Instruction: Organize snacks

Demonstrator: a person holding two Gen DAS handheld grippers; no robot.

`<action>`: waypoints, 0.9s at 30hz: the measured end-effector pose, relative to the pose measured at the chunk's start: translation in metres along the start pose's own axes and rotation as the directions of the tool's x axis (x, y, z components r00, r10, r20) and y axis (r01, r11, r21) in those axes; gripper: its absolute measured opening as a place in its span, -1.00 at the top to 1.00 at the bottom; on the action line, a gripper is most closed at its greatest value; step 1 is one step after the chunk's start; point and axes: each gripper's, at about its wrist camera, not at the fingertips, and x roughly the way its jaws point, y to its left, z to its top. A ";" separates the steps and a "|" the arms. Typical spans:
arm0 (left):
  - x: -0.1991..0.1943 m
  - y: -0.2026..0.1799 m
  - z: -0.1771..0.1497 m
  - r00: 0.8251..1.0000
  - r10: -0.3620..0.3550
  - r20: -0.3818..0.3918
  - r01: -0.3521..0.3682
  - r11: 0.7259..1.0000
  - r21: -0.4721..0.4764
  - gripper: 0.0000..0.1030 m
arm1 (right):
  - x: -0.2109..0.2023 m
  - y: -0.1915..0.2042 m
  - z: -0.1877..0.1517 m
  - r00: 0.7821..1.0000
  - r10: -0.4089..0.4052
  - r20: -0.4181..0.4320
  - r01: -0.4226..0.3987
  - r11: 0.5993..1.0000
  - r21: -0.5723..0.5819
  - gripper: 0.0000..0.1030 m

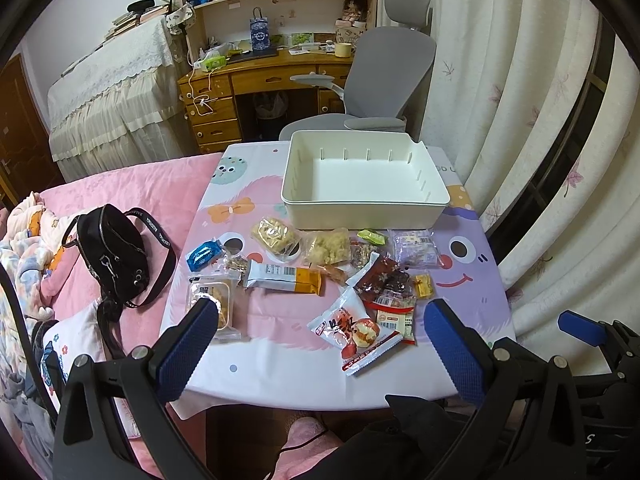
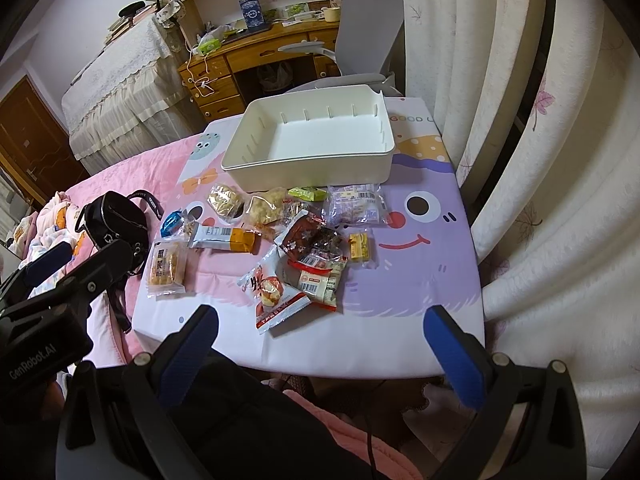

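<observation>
Currently both grippers, left (image 1: 316, 320) and right (image 2: 320, 326), hover with jaws released, grasping nothing, before scattered wrapped snacks (image 2: 280, 236) beside the white plastic bin (image 2: 312, 140).

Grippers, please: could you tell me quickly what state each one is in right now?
Left gripper: open, holding nothing.
Right gripper: open, holding nothing.

Both the left gripper (image 1: 320, 312) and right gripper (image 2: 322, 318) hover side by side, fingers spread wide.
</observation>
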 end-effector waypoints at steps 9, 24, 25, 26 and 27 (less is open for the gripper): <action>0.000 -0.002 0.001 1.000 0.006 0.004 -0.006 1.000 -0.008 -0.98 | -0.001 -0.001 0.000 1.000 0.001 0.002 -0.001 1.000 -0.001 -1.00; -0.005 0.003 -0.007 1.000 0.018 -0.013 -0.018 0.999 -0.029 -0.98 | -0.004 0.000 -0.003 1.000 0.013 -0.007 -0.013 1.000 -0.022 -1.00; -0.004 0.004 -0.006 1.000 0.017 -0.012 -0.018 0.999 -0.030 -0.99 | -0.004 0.002 -0.003 1.000 0.014 -0.007 -0.014 1.000 -0.025 -1.00; -0.007 0.007 -0.009 1.000 0.020 -0.009 -0.020 0.999 -0.033 -0.99 | -0.004 0.003 -0.003 1.000 0.017 -0.006 -0.018 1.000 -0.026 -1.00; -0.009 0.008 -0.011 1.000 0.023 -0.007 -0.024 0.999 -0.035 -0.99 | -0.003 -0.001 -0.009 1.000 0.025 -0.004 -0.025 0.999 -0.028 -1.00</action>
